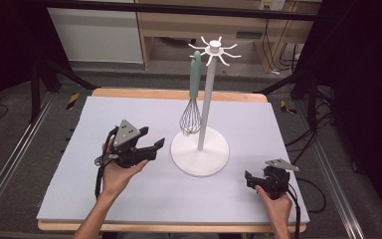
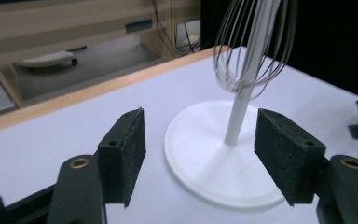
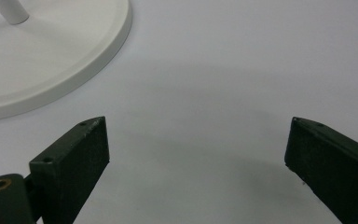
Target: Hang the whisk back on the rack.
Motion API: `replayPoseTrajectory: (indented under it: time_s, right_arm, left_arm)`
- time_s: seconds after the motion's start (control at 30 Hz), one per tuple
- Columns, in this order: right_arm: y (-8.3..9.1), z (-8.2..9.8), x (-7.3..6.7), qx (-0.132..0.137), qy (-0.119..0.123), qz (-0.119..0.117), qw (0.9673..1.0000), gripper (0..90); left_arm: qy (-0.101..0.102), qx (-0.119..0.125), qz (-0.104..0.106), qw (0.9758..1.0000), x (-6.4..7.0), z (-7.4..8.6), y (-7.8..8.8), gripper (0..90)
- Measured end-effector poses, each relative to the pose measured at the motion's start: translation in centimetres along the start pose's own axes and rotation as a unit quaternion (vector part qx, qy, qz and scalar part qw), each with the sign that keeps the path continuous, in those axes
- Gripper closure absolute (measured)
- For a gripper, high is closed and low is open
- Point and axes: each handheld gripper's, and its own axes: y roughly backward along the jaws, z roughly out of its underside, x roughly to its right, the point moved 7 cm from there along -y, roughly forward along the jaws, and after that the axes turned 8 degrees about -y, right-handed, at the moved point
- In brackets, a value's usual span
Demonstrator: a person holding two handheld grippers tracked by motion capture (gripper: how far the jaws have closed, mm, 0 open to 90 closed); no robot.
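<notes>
Whisk (image 1: 191, 107) hangs by its green handle from a hook at the top of the stand (image 1: 200, 154), its wire head down beside the pole and just above the round base. The stand serves as the landmark here.

The left tongs (image 1: 155, 147) sit low on the tabletop (image 1: 104, 199) just left of the stand's base, pointing toward it, jaws released and wide with nothing between the pads. In the left gripper view, the left tongs (image 2: 200, 154) frame the stand (image 2: 223, 172) and the whisk (image 2: 251, 51): the white pole rises between the two black pads, farther off, and the wires hang around the pole above them, clear of both pads. The person's hand (image 1: 117, 174) holds these tongs from below.

The right tongs (image 1: 248, 178) rest to the right of the stand's base and nearer the person, well apart from it, aimed back toward the base. In the right gripper view, the right tongs (image 3: 196, 163) stand released, spread wide over bare tabletop (image 3: 237, 70), with the rim of the stand (image 3: 74, 60) at the upper left, beyond the left pad.

Behind the stand, past the far edge of the tabletop, stands a wooden shelf (image 1: 229, 25).
</notes>
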Motion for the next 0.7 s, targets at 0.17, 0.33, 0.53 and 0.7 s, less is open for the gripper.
replayPoseTrajectory:
  time_s: [0.17,0.33,0.53,0.7]
  right_arm:
    - [-0.1,0.0,-0.1,-0.001,0.003,0.0,1.0,6.5]
    - [-0.3,0.2,-0.3,-0.007,0.002,0.003,1.0,6.5]
    - [-0.4,0.4,-0.2,-0.013,0.009,0.009,0.9998,6.6]
    - [-0.5,0.6,0.0,-0.02,0.01,0.015,0.9996,6.7]
  left_arm:
    - [0.022,-0.015,-0.008,0.9996,-1.1,2.7,0.2,32.9]
    - [0.036,-0.034,-0.022,0.9985,-2.2,5.2,0.4,32.4]
    - [0.061,-0.054,-0.036,0.996,-3.8,8.1,1.0,32.0]
    - [0.079,-0.077,-0.054,0.9924,-5.4,10.7,1.6,32.0]
